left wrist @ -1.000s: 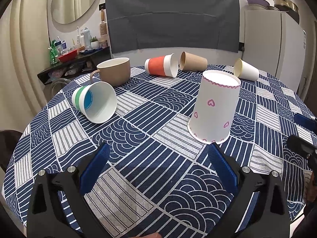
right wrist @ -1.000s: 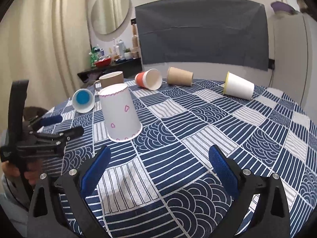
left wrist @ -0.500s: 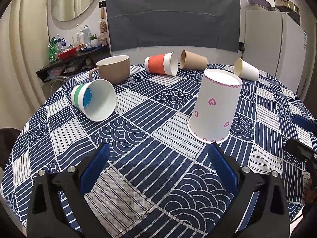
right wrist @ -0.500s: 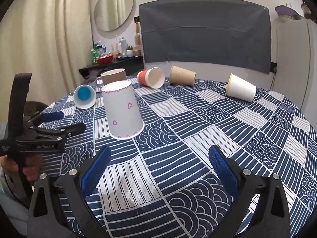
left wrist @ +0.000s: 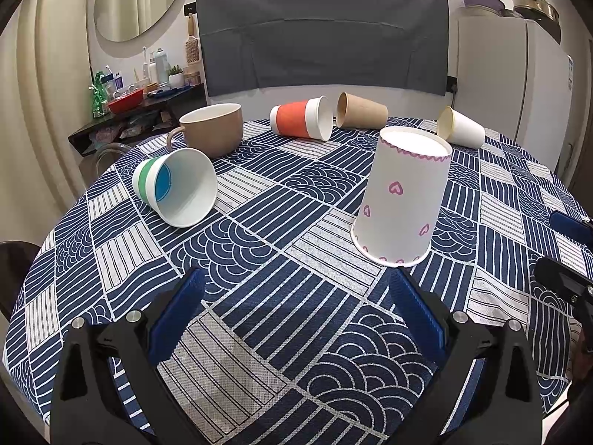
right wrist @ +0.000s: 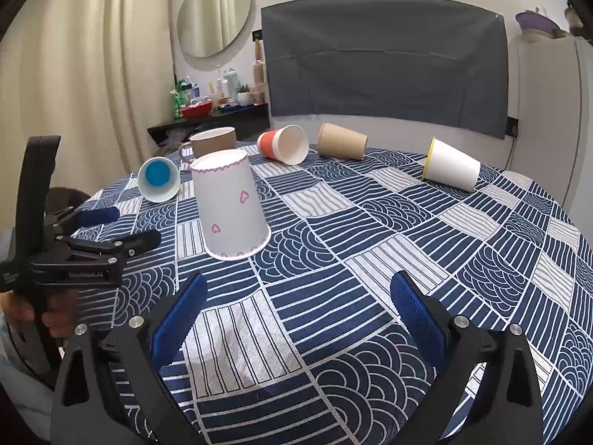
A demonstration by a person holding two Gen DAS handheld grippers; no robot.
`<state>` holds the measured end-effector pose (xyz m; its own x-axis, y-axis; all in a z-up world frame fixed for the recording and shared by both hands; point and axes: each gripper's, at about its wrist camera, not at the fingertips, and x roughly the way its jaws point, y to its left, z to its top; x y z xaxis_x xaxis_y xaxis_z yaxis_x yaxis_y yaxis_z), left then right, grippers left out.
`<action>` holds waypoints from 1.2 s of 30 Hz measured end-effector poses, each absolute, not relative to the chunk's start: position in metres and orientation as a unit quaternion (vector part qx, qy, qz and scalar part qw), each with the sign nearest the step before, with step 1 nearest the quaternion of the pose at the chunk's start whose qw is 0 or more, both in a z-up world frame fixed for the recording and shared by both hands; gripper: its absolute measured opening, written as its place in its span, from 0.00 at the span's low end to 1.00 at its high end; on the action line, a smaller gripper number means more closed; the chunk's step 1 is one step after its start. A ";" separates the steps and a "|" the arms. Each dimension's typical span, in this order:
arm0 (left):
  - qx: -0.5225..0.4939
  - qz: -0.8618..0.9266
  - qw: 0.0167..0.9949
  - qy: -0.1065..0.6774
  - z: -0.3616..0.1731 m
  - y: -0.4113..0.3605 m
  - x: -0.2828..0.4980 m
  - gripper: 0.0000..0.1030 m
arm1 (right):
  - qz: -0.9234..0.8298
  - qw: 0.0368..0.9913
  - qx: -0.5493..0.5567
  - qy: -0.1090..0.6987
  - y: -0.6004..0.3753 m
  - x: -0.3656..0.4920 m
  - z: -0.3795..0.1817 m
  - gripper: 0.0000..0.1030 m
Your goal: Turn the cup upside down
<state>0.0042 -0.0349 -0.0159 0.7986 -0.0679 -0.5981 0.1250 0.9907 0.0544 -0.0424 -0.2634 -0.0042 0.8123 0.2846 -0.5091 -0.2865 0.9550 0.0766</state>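
Observation:
A white paper cup with pink hearts (left wrist: 402, 194) stands upside down on the blue patterned tablecloth (left wrist: 259, 296); it also shows in the right wrist view (right wrist: 231, 204). A white cup with green band and blue bottom (left wrist: 176, 185) lies on its side, as do an orange cup (left wrist: 302, 117), a brown cup (left wrist: 361, 115) and a white yellow-rimmed cup (left wrist: 461, 131). My left gripper (left wrist: 296, 311) is open and empty, short of the heart cup. My right gripper (right wrist: 296, 311) is open and empty, nearer the table's front edge.
A tan ceramic mug (left wrist: 213, 129) stands upright at the back left. A grey-covered chair back (left wrist: 318, 37) is behind the table, a white fridge (left wrist: 519, 85) at the right, and a cluttered shelf (left wrist: 141, 100) at the left.
Both grippers have drawn back slightly and risen a little. No cup has moved.

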 end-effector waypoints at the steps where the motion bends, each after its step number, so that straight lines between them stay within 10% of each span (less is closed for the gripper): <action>1: 0.046 -0.051 0.947 0.314 -0.016 -0.035 0.005 0.94 | 0.151 0.952 -0.002 0.267 -0.263 -0.043 -0.004 0.92; 36: 0.052 -0.059 0.946 0.315 -0.018 -0.039 0.004 0.94 | 0.153 0.951 -0.002 0.270 -0.264 -0.042 -0.004 0.92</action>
<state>0.0040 -0.0389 -0.0179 0.7939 -0.0795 -0.6028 0.1447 0.9876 0.0603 -0.0415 -0.2640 -0.0044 0.8072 0.2903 -0.5139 -0.2923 0.9531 0.0792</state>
